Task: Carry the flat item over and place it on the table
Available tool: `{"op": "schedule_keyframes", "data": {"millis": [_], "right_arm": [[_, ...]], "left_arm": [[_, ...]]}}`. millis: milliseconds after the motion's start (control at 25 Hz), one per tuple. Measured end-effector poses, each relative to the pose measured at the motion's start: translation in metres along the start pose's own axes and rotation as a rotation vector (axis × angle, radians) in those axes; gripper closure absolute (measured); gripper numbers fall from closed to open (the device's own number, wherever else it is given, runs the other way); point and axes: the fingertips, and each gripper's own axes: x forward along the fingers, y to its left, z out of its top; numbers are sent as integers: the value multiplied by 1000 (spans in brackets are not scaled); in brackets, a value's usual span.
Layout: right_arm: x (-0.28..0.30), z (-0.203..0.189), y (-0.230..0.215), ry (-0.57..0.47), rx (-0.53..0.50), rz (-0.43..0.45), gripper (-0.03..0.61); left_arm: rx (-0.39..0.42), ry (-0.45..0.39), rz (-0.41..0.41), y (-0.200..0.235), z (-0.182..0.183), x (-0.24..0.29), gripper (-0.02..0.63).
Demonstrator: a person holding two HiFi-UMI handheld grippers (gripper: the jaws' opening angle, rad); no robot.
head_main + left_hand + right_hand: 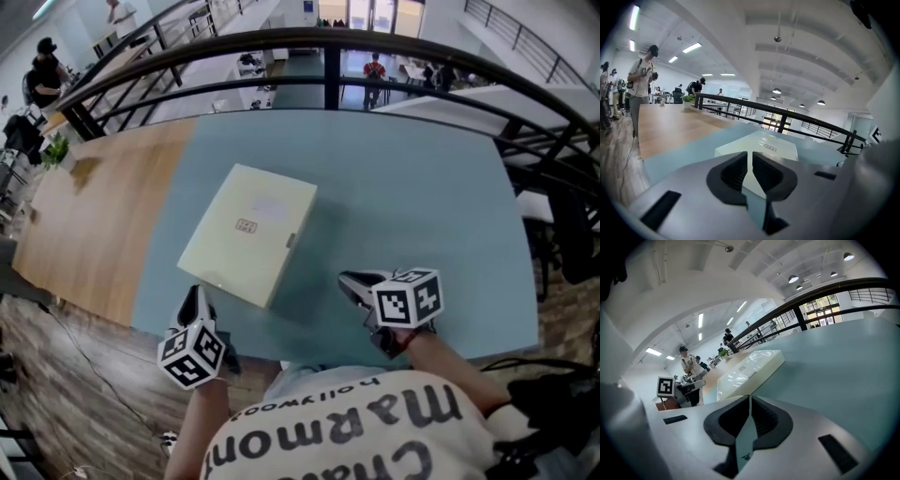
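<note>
Flat cream rectangular box [249, 232], sealed under glossy clear film: we find it lying flat on the blue-grey table [422, 187]. It sits left of the table's middle, askew to the table's edges, with one corner close to the table's near edge.

We log the left gripper [196, 300], grey body with black pads, at the table's near edge. Its jaws are clenched together with nothing between them. The tips are near the box's closest side, with a strip of table showing between.

The right gripper [354, 281] hangs over the table's near edge too, farther right. It is clear of the box, jaws pressed on each other and empty.

A pale wooden top [94, 216] adjoins the table's left side. A black metal railing [328, 42] curves beyond the table's far edge.
</note>
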Motion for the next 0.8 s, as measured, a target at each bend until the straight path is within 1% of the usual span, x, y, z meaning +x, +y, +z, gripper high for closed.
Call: {"op": "schedule_keyframes", "data": {"millis": [160, 240, 360, 520, 600, 800], "right_arm": [[-7, 0, 0, -19, 29, 45, 538], [-12, -3, 2, -2, 3, 61, 538], [-20, -9, 6, 22, -65, 84, 538], [-35, -18, 5, 51, -129, 96, 540], [-42, -23, 0, 65, -140, 102, 540], [-49, -37, -19, 72, -122, 118, 540]], "left_arm": [[-16, 23, 40, -2, -20, -25, 580], [-27, 30, 59, -5, -30, -39, 580], [-41, 32, 81, -14, -45, -60, 580], [-66, 40, 104, -30, -65, -81, 580], [-76, 41, 113, -38, -75, -87, 580], [-74, 49, 111, -60, -98, -92, 581]]}}
